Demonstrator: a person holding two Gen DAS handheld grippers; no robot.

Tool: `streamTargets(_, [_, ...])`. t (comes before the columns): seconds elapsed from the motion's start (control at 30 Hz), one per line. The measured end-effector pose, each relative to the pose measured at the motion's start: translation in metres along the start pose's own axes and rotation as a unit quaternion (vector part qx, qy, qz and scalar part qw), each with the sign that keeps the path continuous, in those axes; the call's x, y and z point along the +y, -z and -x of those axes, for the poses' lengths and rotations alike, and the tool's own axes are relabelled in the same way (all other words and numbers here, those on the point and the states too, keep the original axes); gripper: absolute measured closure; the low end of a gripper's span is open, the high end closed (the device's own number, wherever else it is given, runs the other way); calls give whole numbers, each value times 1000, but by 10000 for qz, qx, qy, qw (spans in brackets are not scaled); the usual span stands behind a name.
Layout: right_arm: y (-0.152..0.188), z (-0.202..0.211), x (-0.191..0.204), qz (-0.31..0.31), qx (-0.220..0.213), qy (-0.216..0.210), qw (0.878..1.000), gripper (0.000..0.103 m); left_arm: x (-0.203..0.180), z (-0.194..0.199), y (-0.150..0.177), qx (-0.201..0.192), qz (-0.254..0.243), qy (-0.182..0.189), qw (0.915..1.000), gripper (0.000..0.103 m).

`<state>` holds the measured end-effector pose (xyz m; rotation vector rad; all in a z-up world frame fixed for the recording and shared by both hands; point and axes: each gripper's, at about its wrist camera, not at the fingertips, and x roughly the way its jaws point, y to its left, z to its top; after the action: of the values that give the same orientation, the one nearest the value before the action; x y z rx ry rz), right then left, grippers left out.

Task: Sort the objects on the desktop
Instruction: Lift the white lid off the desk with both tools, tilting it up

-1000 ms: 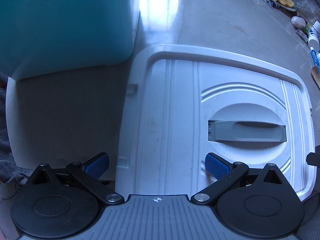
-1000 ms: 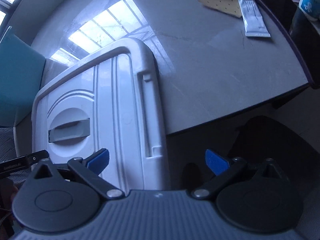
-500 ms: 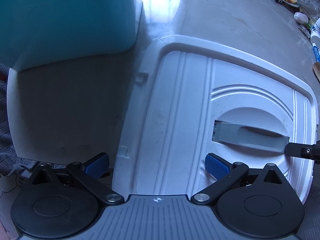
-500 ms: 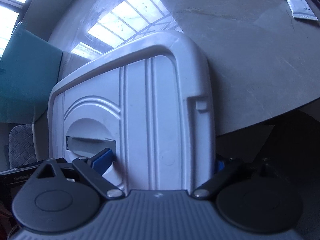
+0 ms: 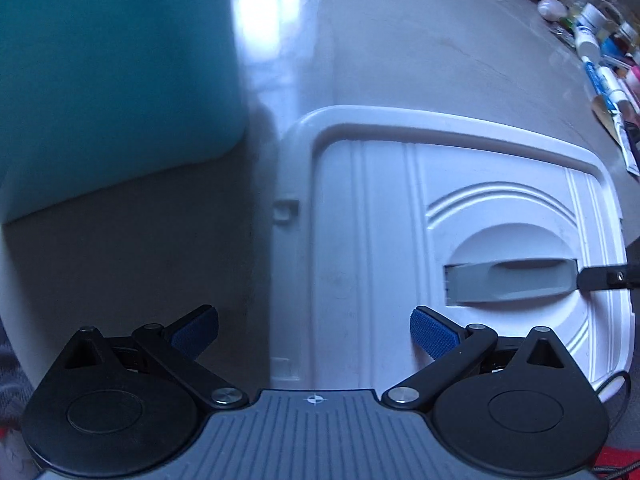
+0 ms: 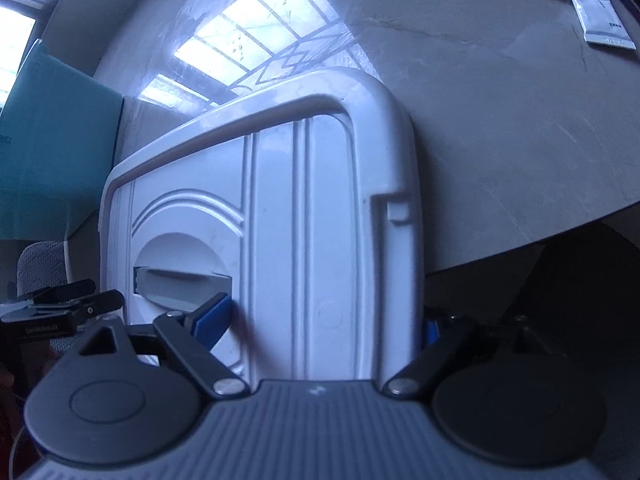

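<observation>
Straddling the left edge of the white lid point(image 5: 372, 240), the left gripper point(image 5: 312, 330) stands wide open, holding nothing — the right gripper point(image 6: 320, 320) is closing across the lid's right edge, at the table's point(image 6: 500, 120) near edge.

White lid point(image 6: 280, 220) between closing right claw point(image 6: 320, 320) pads, grey table point(image 6: 500, 120), tube point(image 6: 596, 12)
</observation>
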<state>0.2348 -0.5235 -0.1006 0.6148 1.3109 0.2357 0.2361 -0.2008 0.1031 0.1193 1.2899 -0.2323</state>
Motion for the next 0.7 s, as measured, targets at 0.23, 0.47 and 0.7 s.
streamTargets(0.23, [2, -4, 12, 391, 192, -42, 9990, 14, -2, 23, 27, 71, -226, 521, 9984, 0])
streamTargets(0.47, [3, -10, 29, 802, 398, -61, 9960, 14, -15, 51, 51, 236, 166, 413, 9987, 0])
streamTargets(0.7, [3, -15, 30, 873, 524, -89, 9948, 14, -3, 70, 88, 239, 1195, 834, 9890, 0])
